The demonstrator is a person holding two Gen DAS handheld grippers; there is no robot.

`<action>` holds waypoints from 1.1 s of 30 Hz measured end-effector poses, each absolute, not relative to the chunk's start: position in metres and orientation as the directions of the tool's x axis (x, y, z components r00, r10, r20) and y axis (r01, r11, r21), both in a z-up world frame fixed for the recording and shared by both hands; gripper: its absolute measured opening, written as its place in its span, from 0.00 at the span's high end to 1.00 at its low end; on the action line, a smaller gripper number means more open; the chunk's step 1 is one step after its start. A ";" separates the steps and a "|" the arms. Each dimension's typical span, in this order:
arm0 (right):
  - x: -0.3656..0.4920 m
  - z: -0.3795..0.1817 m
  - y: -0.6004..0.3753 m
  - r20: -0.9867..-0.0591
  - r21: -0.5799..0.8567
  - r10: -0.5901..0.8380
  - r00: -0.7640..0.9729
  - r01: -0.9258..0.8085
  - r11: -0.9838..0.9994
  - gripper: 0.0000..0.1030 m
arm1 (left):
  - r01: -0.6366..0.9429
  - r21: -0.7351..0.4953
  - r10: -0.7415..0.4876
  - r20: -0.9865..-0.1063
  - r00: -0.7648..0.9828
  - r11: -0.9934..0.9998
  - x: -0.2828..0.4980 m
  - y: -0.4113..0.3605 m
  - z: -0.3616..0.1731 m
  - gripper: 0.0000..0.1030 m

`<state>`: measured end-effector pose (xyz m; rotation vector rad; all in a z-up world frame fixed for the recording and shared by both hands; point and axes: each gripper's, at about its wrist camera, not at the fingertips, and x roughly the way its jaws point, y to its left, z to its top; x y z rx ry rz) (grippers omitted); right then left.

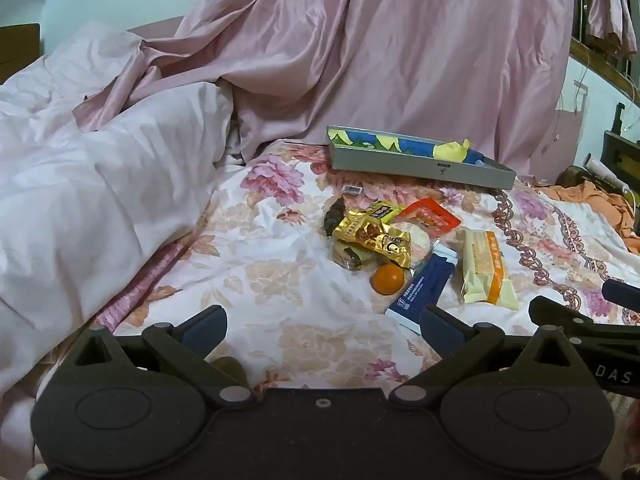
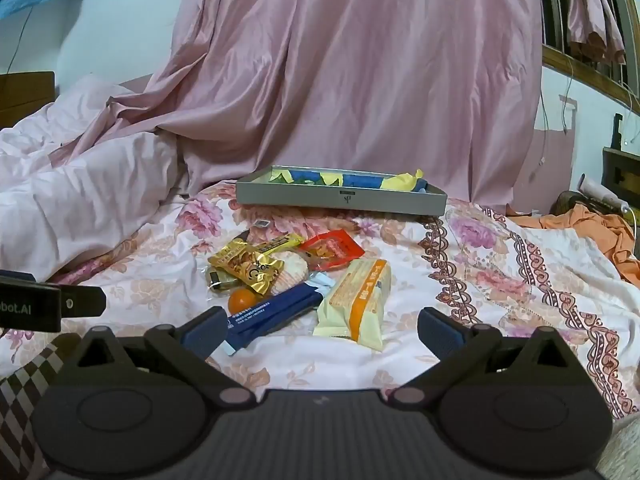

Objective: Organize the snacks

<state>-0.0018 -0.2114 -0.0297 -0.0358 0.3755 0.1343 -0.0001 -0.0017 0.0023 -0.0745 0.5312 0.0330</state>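
Floral bedsheet [image 2: 500, 280] lies under everything you see. At its far side sits your grey tray [image 2: 340, 200]; nearer you, apart from it, the snack heap: cream-and-orange packet [image 2: 360, 300], navy sachet [image 2: 272, 312], gold wrapper [image 2: 248, 266], small orange [image 2: 242, 300]. Your left gripper [image 1: 322, 330] and right gripper [image 2: 320, 332] both gape wide, holding nothing.
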 end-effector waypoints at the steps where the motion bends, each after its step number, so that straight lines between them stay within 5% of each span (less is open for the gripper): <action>1: -0.002 -0.030 -0.211 -0.369 -0.010 0.124 0.921 -0.137 0.990 0.00 | -0.053 -0.061 0.015 -0.506 0.863 0.997 0.000 -0.002 0.003 0.01; 33: -0.001 -0.030 -0.210 -0.375 -0.008 0.125 0.919 -0.137 0.990 0.00 | -0.038 -0.081 -0.010 -0.520 0.854 0.996 0.002 -0.004 -0.003 0.01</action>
